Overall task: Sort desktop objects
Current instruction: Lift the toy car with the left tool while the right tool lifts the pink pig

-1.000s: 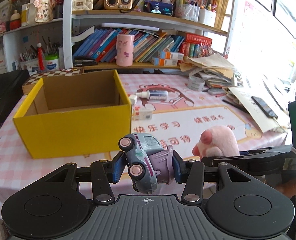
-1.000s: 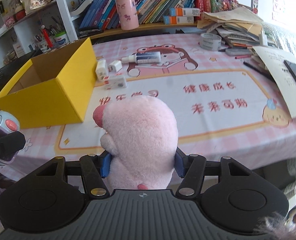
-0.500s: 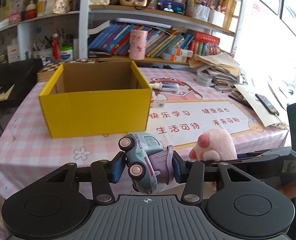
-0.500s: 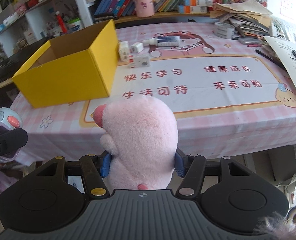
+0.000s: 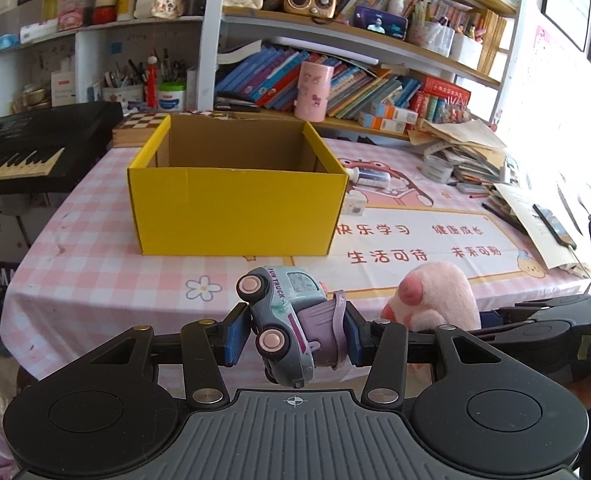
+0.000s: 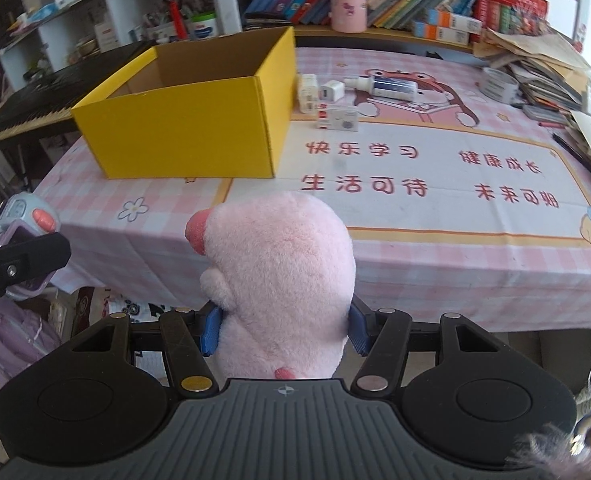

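On my far left a black keyboard (image 5: 27, 148) sits off the table's edge, and just right of it the open yellow box (image 5: 235, 208) stands on the pink checked tablecloth (image 5: 95, 248), nothing showing inside from where I look. In front of the box, off the near edge of the table, my left gripper (image 5: 291, 336) is pinching the toy truck (image 5: 287, 320), its blue pads pressed to the truck's two ends so that it hangs tilted, wheels turned toward the left. Right of that, my right gripper (image 6: 281, 330) is clamped on the pink plush toy (image 6: 279, 280), pads sunk into its lower sides, the snout pointing left toward the box. On the cloth beyond, just beside the box's right wall, lie small white chargers (image 6: 323, 90) and a white tube (image 6: 387, 86). Further right is a roll of tape (image 6: 497, 84), then a heap of papers (image 6: 535, 64) by the bookshelf (image 5: 355, 84).
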Tool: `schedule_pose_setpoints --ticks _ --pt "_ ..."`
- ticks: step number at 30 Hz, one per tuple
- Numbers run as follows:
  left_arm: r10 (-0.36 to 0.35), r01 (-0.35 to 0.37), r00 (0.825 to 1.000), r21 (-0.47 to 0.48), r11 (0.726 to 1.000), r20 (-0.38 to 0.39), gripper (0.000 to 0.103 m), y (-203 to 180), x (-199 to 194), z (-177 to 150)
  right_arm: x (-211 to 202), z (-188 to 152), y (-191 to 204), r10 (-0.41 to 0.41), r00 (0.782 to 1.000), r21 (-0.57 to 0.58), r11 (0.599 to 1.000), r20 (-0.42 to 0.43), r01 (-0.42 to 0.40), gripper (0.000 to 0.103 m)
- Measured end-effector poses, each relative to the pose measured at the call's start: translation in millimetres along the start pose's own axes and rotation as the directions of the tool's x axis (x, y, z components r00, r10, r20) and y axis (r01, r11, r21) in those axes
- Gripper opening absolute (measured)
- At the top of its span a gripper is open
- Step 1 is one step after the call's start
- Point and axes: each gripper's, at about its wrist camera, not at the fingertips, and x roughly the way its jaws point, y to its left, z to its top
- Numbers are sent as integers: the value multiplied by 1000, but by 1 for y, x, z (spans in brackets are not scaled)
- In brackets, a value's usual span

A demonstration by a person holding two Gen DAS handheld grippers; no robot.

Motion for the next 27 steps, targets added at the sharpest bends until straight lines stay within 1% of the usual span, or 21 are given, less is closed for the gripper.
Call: schedule_pose_setpoints --ticks 8,16,24,27 --pt "7 -7 1000 1 1000 28 47 5 -5 3 1 6 19 45 999 -81 996 -3 -45 57" --pt "23 -22 999 -17 1000 31 47 15 -7 4 4 13 31 64 998 -121 991 -6 -65 57" --pt "-9 9 999 -6 1000 34 47 11 2 9 0 18 30 86 996 -148 985 6 -84 57" --pt "-8 9 999 -6 1000 39 47 10 3 11 1 22 30 93 996 -158 983 8 -90 57"
